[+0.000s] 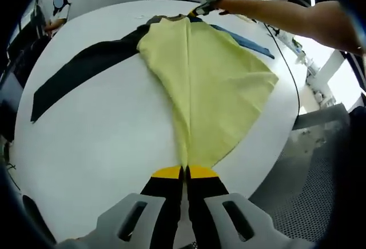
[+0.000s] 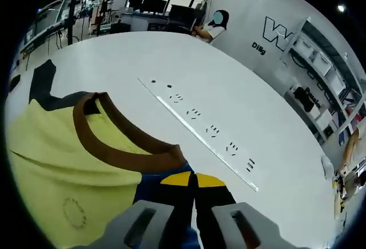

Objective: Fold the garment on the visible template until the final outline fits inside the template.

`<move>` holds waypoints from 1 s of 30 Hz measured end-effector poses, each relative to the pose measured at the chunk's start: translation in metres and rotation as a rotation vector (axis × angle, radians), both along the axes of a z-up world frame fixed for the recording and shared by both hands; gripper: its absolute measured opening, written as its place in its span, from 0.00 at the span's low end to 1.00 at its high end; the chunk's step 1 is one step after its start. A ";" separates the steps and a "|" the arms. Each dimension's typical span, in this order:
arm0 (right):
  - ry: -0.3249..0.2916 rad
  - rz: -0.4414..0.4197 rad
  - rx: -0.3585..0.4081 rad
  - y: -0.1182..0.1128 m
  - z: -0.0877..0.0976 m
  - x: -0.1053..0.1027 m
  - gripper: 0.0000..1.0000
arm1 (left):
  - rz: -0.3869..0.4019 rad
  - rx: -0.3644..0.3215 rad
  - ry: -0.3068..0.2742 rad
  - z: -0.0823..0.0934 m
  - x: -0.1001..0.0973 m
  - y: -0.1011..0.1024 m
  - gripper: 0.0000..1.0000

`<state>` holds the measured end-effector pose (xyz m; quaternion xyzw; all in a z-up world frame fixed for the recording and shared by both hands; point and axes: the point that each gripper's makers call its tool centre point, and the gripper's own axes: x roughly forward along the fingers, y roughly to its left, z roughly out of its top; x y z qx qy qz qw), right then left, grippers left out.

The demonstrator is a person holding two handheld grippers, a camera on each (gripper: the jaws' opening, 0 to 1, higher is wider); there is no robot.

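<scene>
Left hand-held gripper (image 1: 184,172): nearest in the left gripper view; black jaws with yellow tips pressed together on the pointed lower edge of the garment.
Right hand-held gripper (image 2: 193,179): nearest in the right gripper view; yellow-tipped jaws closed on the garment at the brown collar; seen also at the far end of the left gripper view, at the neck end of the garment.
Garment (image 1: 206,83): yellow shirt with a lengthwise fold line down the middle, stretched between the two hand-held grippers over the white surface; dark sleeve (image 1: 80,72) spread flat to the left in the left gripper view, blue part (image 1: 246,40) showing at the far right edge.
Collar (image 2: 114,146): brown band, curved, open loop toward the camera; blue fabric just beneath it at the jaws.
Surface (image 1: 103,146): white, round-edged, carries the whole garment.
Marked strip (image 2: 200,140): thin pale line with small dark marks along it, lying on the surface beside the collar, apart from the garment.
Forearm (image 1: 297,17): bare, reaching in from the upper right of the left gripper view to the right hand-held gripper.
Background: seated person (image 2: 211,29) beyond the far edge of the surface; white wall with dark lettering.
</scene>
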<state>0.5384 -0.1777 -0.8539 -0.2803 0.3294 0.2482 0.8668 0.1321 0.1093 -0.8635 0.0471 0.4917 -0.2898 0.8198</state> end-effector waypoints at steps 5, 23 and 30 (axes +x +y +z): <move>0.015 -0.012 -0.005 -0.003 -0.007 0.002 0.00 | -0.002 -0.002 -0.013 -0.001 0.001 -0.002 0.00; -0.053 -0.111 0.065 -0.018 0.017 0.005 0.09 | 0.017 -0.033 -0.038 0.000 0.005 -0.008 0.08; -0.083 -0.111 0.075 -0.016 0.035 -0.008 0.08 | 0.006 -0.046 -0.041 0.002 0.002 -0.014 0.15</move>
